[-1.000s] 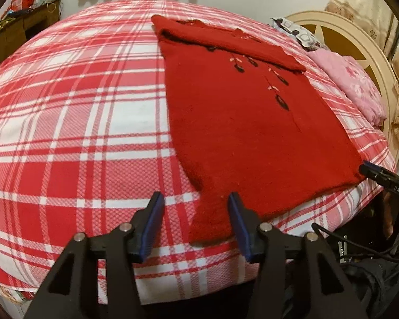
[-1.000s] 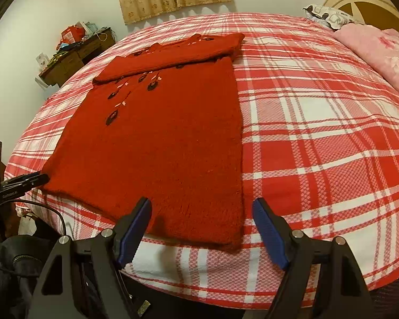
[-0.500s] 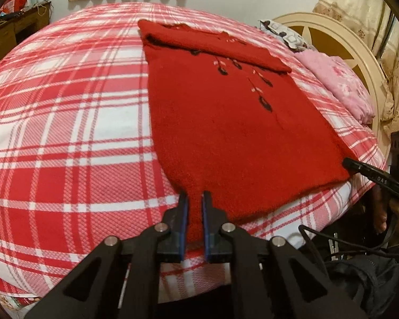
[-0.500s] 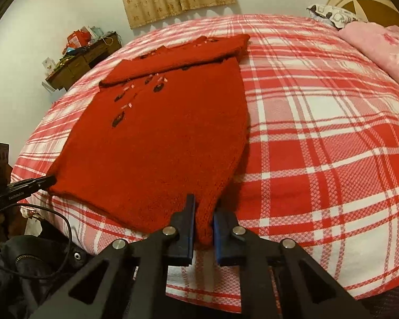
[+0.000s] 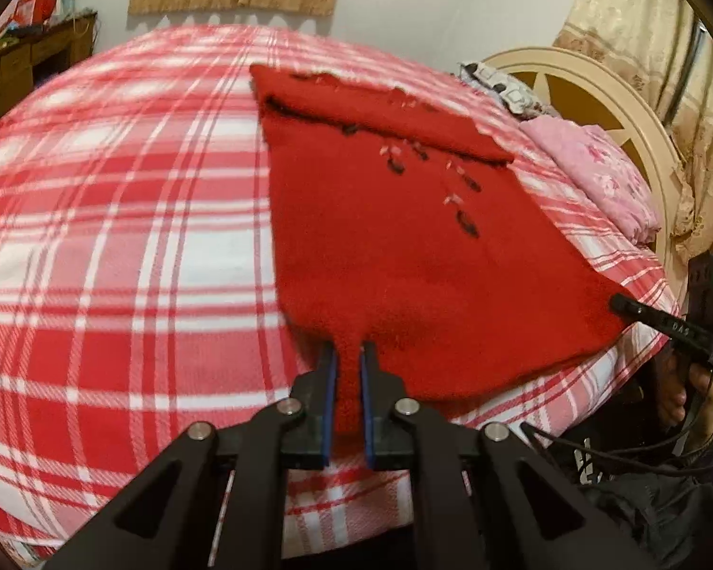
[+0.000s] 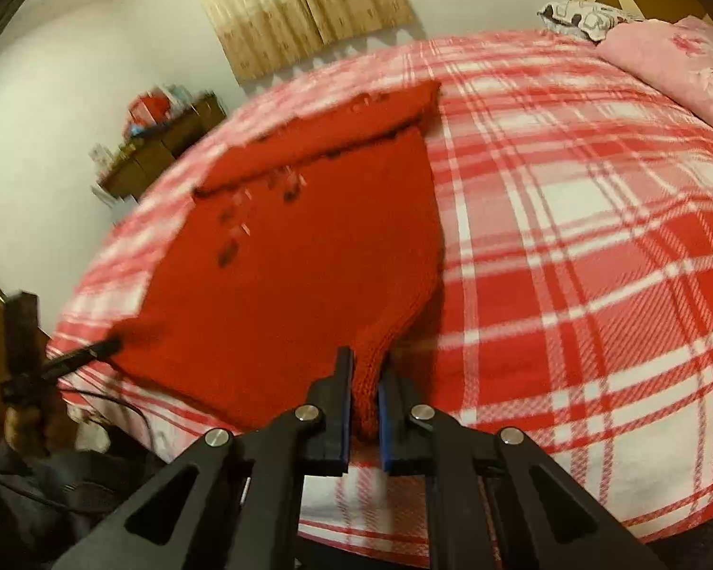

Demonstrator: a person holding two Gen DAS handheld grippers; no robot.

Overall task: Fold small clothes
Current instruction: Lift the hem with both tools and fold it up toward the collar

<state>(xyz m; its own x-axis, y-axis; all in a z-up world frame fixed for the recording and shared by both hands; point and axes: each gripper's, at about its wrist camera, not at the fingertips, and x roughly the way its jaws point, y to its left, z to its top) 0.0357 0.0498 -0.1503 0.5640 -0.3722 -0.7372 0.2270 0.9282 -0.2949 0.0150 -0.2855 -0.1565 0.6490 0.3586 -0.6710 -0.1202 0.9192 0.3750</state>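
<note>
A red knit sweater (image 5: 404,237) with small dark and pale embroidery lies spread on the red-and-white plaid bed (image 5: 119,237), its sleeves folded across the far end. My left gripper (image 5: 348,356) is shut on the sweater's near left hem corner, which bunches between the blue pads. In the right wrist view the same sweater (image 6: 299,261) runs away from me, and my right gripper (image 6: 367,365) is shut on its near right hem corner, lifted slightly off the bedspread (image 6: 570,261). The other gripper's black tip (image 5: 641,311) shows pinching the far hem corner.
A pink floral quilt (image 5: 599,175) and a patterned pillow (image 5: 499,85) lie by the cream headboard (image 5: 608,95). A cluttered wooden desk (image 6: 161,147) stands by the wall at left. A person's hand (image 5: 689,394) and black cables (image 5: 618,446) hang off the bed's near edge.
Both grippers went from wide open over the hem corners to shut on them. The pinched corners have risen slightly, puckering the hem between them.
</note>
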